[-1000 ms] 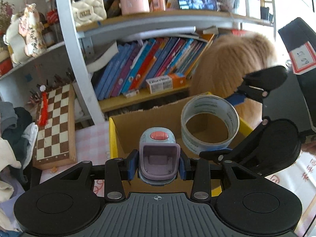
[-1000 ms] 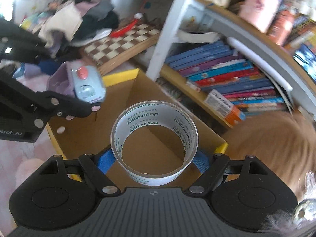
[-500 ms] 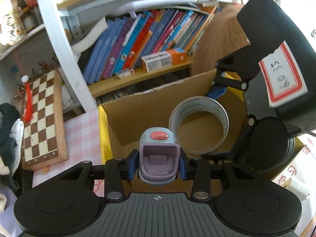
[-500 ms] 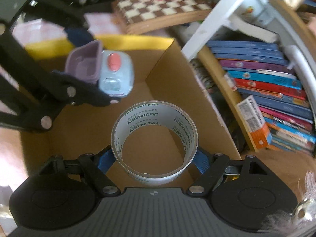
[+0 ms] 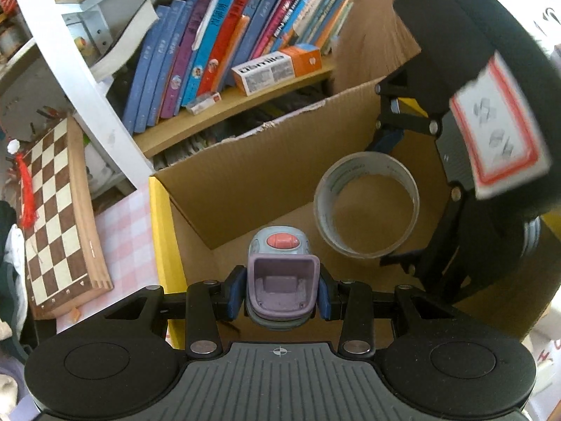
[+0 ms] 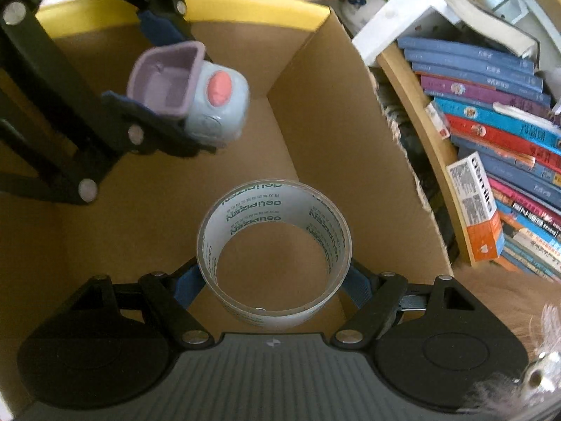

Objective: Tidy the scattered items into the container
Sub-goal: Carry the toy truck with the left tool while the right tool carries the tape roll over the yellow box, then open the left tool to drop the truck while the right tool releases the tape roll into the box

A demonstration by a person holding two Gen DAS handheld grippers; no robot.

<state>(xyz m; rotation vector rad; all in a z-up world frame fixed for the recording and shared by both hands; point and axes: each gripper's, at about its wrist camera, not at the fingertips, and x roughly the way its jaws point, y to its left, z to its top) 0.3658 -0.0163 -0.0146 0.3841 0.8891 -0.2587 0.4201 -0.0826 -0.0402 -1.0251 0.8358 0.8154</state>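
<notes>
Inside the open cardboard box [image 5: 245, 189], near its yellow-edged left wall, the left gripper [image 5: 282, 293] pinches a small grey-and-purple toy [image 5: 280, 280] with a red button between its blue pads, held above the box floor. Toward the right side of the box, the right gripper [image 6: 273, 280] clamps a tape roll [image 6: 273, 256] across its width, the roll's hole facing the camera and the bare floor showing through it. Toy and roll hang apart, neither touching the walls as far as can be seen. Beyond the far wall stands a shelf of books [image 5: 217, 45]; a chessboard [image 5: 52, 217] lies outside the left wall.
</notes>
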